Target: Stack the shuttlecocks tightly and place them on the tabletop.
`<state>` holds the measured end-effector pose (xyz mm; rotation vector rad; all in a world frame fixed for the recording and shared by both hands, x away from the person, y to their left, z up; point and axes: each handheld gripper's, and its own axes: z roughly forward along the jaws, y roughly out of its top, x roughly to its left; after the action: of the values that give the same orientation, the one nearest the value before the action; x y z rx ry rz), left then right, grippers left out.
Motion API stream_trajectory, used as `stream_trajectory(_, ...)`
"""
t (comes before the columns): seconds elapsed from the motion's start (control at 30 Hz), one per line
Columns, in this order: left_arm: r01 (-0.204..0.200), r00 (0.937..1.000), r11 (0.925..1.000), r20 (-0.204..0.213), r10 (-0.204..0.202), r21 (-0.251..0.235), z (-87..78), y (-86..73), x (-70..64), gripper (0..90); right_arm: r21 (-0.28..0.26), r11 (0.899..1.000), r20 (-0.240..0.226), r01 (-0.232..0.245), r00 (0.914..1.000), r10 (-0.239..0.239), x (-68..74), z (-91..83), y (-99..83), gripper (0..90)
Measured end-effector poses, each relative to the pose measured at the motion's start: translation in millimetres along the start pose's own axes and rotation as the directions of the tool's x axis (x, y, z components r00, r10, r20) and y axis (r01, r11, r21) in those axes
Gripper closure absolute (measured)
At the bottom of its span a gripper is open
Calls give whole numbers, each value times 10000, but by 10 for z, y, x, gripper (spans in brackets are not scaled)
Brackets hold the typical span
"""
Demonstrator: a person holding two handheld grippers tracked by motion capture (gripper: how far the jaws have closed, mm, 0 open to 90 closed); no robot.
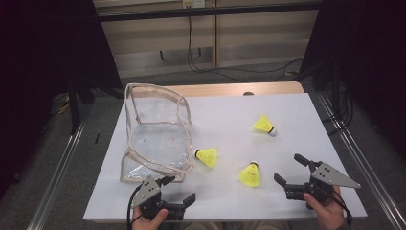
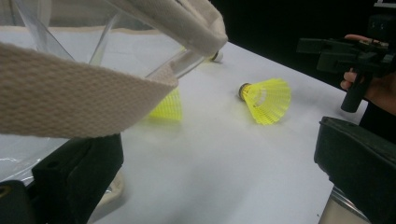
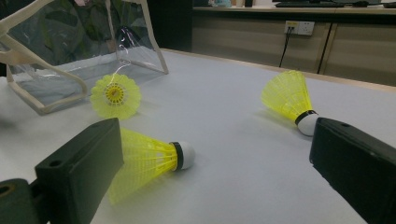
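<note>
**Both grippers open at the near edge, three shuttlecocks loose on the sheet**

We begin at the left of the high view. The clear bag (image 1: 155, 136), trimmed with beige webbing, lies on the white sheet (image 1: 225, 115) with its mouth facing right. Just below its near corner we hold the left gripper (image 1: 181, 190), jaws spread apart and gripping nothing. In the left gripper view, the bag's webbing strap (image 2: 84, 100) runs across just above the left jaw; we cannot tell whether it touches.

Moving right, the first shuttlecock (image 1: 207, 157) lies on its side just beside the bag's mouth, cork toward the bag. The second shuttlecock (image 1: 250, 175) lies near the front edge, between the two grippers, cork pointing away from us. The third shuttlecock (image 1: 264, 124) lies farther back, well apart from the others, cork pointing right.

At the right we hold the right gripper (image 1: 290, 169), jaws wide apart and empty, pointing left toward the second shuttlecock. In the right gripper view, that shuttlecock (image 3: 149, 161) lies just beyond the left jaw.
</note>
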<state>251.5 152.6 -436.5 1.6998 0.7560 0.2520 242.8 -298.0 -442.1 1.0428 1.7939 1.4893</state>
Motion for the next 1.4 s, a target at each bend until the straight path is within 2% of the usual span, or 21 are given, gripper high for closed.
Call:
stream_trajectory(0.33, -20, 9996, 9998, 285, 15, 206, 49, -21, -55, 19, 4, 10000, 25, 25, 10000, -25, -4, -6, 3, 23)
stream_trajectory(0.43, -154, 9989, 9996, 448, 143, 238, 75, -15, -87, 29, 2, 10000, 20, 27, 10000, -27, -1, -7, 4, 23)
stream_trajectory(0.83, -171, 9992, 9998, 371, 168, 74, 236, 56, -186, 27, -26, 10000, 35, 14, 10000, -14, -2, -9, 3, 23)
stream_trajectory(1.4, -258, 9997, 9992, 51, 257, 300, 520, 139, -354, 26, -54, 10000, 48, 19, 10000, -18, -10, -26, 6, 24)
